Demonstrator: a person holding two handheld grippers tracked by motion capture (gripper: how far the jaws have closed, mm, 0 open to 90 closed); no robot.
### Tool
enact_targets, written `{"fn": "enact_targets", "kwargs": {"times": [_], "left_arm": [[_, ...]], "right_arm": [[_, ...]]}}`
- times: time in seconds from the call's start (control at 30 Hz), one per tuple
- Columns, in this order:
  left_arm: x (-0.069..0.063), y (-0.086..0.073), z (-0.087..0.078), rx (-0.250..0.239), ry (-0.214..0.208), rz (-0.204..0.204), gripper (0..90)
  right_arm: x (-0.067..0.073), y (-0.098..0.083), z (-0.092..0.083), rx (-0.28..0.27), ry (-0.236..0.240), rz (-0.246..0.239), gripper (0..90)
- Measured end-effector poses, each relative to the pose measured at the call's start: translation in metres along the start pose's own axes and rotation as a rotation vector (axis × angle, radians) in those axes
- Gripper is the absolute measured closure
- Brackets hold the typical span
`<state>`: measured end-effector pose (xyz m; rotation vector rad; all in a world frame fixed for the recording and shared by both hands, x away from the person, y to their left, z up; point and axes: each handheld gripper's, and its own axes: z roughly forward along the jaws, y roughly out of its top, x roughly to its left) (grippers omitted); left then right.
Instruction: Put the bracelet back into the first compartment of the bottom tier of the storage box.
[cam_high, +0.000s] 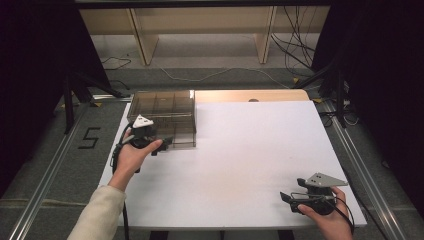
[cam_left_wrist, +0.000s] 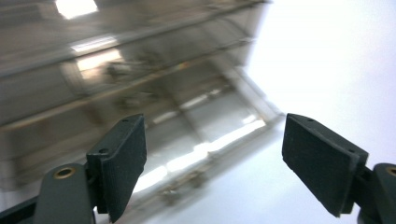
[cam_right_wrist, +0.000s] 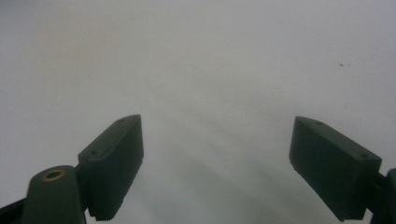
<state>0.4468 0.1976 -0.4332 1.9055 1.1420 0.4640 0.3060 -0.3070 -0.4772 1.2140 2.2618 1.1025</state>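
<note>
Both tongs stand wide apart with nothing between the pads: my left gripper hangs at the near front corner of the smoky clear plastic box, and my right gripper rests low over the bare white table, well away from the box and toward the near right edge. From the left gripper view, the box sits just ahead and to the left of the jaws, its front edge running diagonally past the left pad, apart from it. I judge the step in hand to be working the box from its front, so I would square the jaws to that edge first, come in level, and close slowly so the light plastic does not skid; the right gripper could steady the far side. Motion blur smears the box, so I cannot tell what lies in its compartments, whether the lid is latched, or where a catch sits. My left hand hides the box's near left corner.
</note>
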Motion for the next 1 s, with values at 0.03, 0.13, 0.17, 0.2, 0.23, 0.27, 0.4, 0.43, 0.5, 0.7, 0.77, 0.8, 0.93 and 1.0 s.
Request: {"fn": "enact_targets", "kwargs": {"times": [0.03,0.13,0.17,0.2,0.23,0.27,0.4,0.43,0.5,0.7,0.77,0.8,0.93,1.0], "left_arm": [[-0.006,-0.002,0.000,-0.002,-0.015,0.010,22.1],[-0.025,-0.007,-0.002,-0.018,-0.056,0.056,21.4],[-0.030,-0.009,-0.002,-0.021,-0.070,0.069,21.3],[-0.036,-0.012,-0.004,-0.026,-0.091,0.081,21.2],[-0.041,-0.014,-0.004,-0.028,-0.109,0.083,21.0],[-0.044,-0.015,-0.005,-0.027,-0.125,0.087,20.6],[-0.058,-0.029,-0.009,-0.032,-0.184,0.121,19.3],[-0.061,-0.032,-0.011,-0.031,-0.191,0.126,19.2],[-0.066,-0.041,-0.014,-0.025,-0.203,0.147,18.2],[-0.079,-0.068,-0.020,0.016,-0.220,0.180,18.1],[-0.083,-0.074,-0.021,0.028,-0.233,0.191,18.2],[-0.085,-0.076,-0.021,0.035,-0.237,0.197,18.1],[-0.091,-0.077,-0.019,0.040,-0.253,0.211,18.5],[-0.096,-0.075,-0.017,0.038,-0.263,0.219,18.5]], "right_arm": [[0.000,0.000,0.000,-0.002,0.001,-0.004,18.4],[0.000,0.000,0.000,-0.004,0.003,-0.007,18.4],[0.000,0.000,0.000,-0.004,0.004,-0.007,18.3],[0.000,0.000,0.000,-0.004,0.004,-0.007,18.4],[0.000,0.000,-0.001,-0.002,0.003,-0.007,18.3],[0.000,0.000,-0.001,-0.002,0.003,-0.007,18.3],[0.000,0.000,-0.001,0.001,0.003,-0.005,18.3],[0.000,0.000,-0.001,0.003,0.005,-0.005,18.3],[0.000,0.000,-0.001,0.000,0.005,-0.006,18.4],[0.000,0.000,-0.001,0.004,0.007,-0.013,18.4],[0.001,0.000,-0.001,0.000,0.008,-0.014,18.4],[0.001,0.000,-0.001,-0.001,0.008,-0.014,18.4],[0.001,0.000,-0.001,0.006,0.005,-0.013,18.4],[0.001,0.000,-0.001,0.004,0.005,-0.012,18.4]]}}
